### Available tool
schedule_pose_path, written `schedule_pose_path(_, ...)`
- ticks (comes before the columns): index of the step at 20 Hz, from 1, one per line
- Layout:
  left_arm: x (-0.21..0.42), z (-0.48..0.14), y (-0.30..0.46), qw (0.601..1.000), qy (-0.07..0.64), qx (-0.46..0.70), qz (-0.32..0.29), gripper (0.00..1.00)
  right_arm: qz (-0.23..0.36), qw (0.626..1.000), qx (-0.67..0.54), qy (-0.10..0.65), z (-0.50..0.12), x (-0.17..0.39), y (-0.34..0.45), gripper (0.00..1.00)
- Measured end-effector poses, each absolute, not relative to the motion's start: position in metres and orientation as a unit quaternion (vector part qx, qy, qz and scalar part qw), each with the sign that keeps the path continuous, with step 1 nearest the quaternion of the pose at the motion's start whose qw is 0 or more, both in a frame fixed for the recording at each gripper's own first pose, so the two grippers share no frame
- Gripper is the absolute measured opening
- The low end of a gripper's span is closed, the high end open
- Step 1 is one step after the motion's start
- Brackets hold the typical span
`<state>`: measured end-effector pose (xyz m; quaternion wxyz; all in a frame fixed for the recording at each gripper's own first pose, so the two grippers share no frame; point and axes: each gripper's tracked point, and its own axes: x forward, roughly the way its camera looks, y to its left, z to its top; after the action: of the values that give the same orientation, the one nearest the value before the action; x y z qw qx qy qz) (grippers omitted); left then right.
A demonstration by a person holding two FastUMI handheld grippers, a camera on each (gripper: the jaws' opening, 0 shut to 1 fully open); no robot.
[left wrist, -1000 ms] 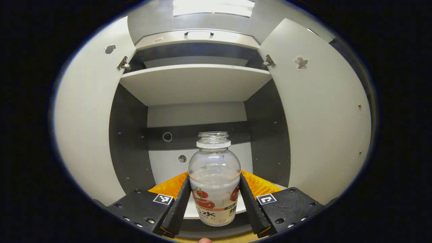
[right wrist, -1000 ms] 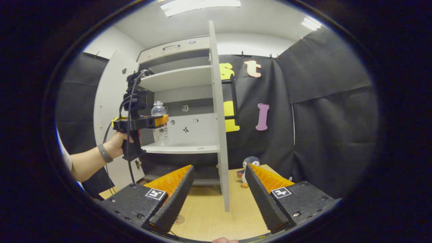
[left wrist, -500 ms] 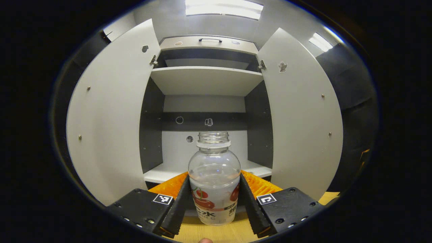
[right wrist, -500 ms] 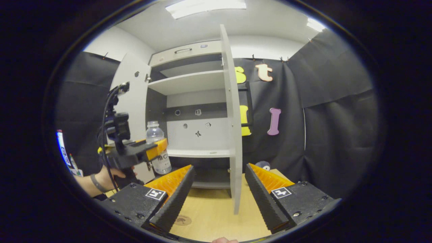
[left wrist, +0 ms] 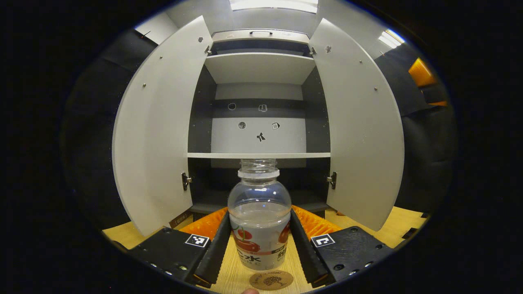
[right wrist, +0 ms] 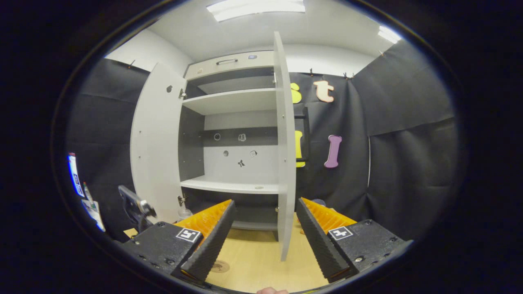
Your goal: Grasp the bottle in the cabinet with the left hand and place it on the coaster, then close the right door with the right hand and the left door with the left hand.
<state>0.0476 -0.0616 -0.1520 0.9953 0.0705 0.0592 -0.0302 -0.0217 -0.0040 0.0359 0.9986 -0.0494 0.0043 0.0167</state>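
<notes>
In the left gripper view, the left gripper (left wrist: pixel 259 245) pinched the clear plastic bottle with a red fruit label (left wrist: pixel 259 222) at lower centre, above the round brown coaster (left wrist: pixel 271 280). The right gripper (right wrist: pixel 264 237) was spread wide before the open grey cabinet (right wrist: pixel 233 122).

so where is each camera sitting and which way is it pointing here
Left gripper view: rides on the left gripper, low over the table, facing straight into the open cabinet; its two fingers clamp the bottle, with the coaster just in front.
Right gripper view: rides on the right gripper, facing the cabinet from its right side, edge-on to the right door; its fingers stand apart and empty.
Shared: the cabinet, both open doors, the wooden table and the coaster.
</notes>
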Motion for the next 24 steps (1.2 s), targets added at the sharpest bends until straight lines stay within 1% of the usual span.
schedule_pose_path(6, 0.032, -0.198, -0.076, 0.994, 0.065, 0.069, -0.054, 0.75, 0.028, 0.996, -0.088, 0.009, 0.032, -0.031, 0.009, 0.99)
schedule_pose_path(7, 0.031, -0.202, -0.077, 0.994, 0.066, 0.071, -0.056, 0.79, 0.027, 0.996, -0.086, 0.011, 0.03, -0.032, 0.01, 0.99)
schedule_pose_path(8, 0.03, -0.208, -0.078, 0.993, 0.07, 0.072, -0.057, 0.75, 0.025, 0.996, -0.08, 0.011, 0.03, -0.035, 0.01, 0.99)
schedule_pose_path(9, 0.029, -0.213, -0.078, 0.993, 0.073, 0.071, -0.055, 0.75, 0.023, 0.997, -0.075, 0.009, 0.03, -0.037, 0.009, 0.94)
schedule_pose_path(10, 0.031, -0.218, -0.079, 0.993, 0.074, 0.072, -0.054, 0.75, 0.018, 0.997, -0.073, 0.01, 0.031, -0.038, 0.005, 0.99)
schedule_pose_path(12, 0.034, -0.229, -0.08, 0.992, 0.086, 0.08, -0.053, 0.75, 0.006, 0.997, -0.073, 0.017, 0.029, -0.039, -0.005, 0.99)
schedule_pose_path(15, 0.031, -0.239, -0.074, 0.991, 0.096, 0.085, -0.041, 0.75, -0.005, 0.997, -0.07, 0.021, 0.029, -0.04, -0.012, 0.99)
schedule_pose_path(19, 0.021, -0.257, -0.075, 0.99, 0.108, 0.077, -0.042, 0.75, -0.002, 0.997, -0.078, 0.014, 0.033, -0.04, -0.011, 0.99)
schedule_pose_path(20, 0.021, -0.25, -0.078, 0.991, 0.092, 0.085, -0.046, 0.72, 0.001, 0.997, -0.077, 0.015, 0.032, -0.039, -0.01, 0.99)
schedule_pose_path(21, 0.02, -0.249, -0.079, 0.991, 0.087, 0.092, -0.047, 0.76, 0.004, 0.997, -0.076, 0.019, 0.029, -0.039, -0.009, 0.99)
schedule_pose_path(23, 0.016, -0.255, -0.078, 0.99, 0.096, 0.094, -0.044, 0.75, 0.007, 0.997, -0.073, 0.024, 0.026, -0.039, -0.009, 0.99)
schedule_pose_path(24, 0.015, -0.25, -0.078, 0.991, 0.085, 0.09, -0.042, 0.76, 0.007, 0.997, -0.073, 0.027, 0.025, -0.039, -0.01, 0.99)
